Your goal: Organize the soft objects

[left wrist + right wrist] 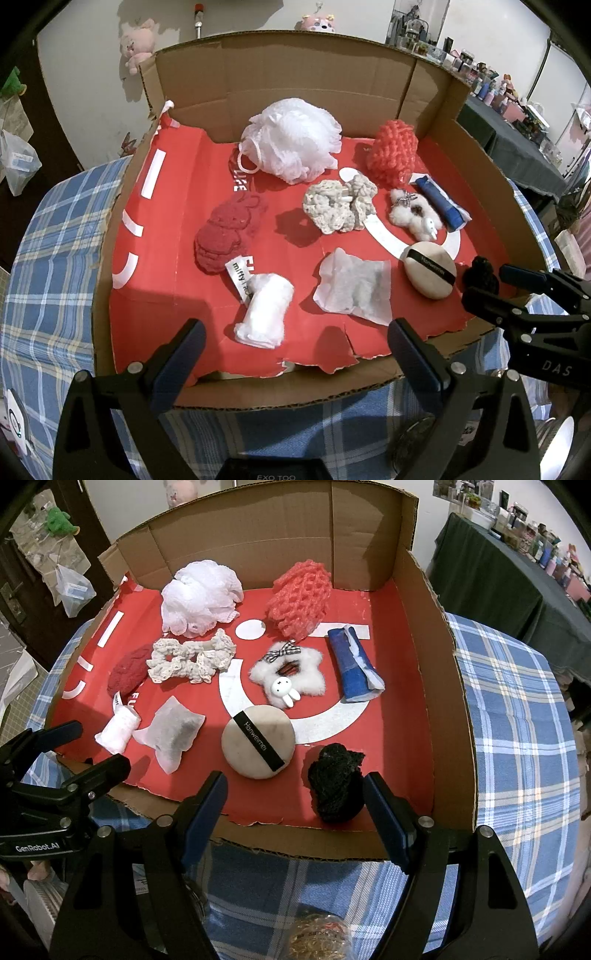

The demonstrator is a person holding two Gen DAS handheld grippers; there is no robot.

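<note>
While both grippers hung spread and empty, crumpled black mesh wad (334, 784) lay between right gripper (295, 801) fingers: light, squashy; pinch mid-bulk.

Open near edge; tall cardboard walls (369, 535) behind and beside.

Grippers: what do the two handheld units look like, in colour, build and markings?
Both are matte black plastic with silver screws and dark blue finger pads. The left gripper reads "GenRobot.AI" on its side; the right gripper shows "DAS". No cables or sleeves visible.

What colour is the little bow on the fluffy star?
The bow on the fluffy star is black-and-white checked. It shows best in the right wrist view.
</note>
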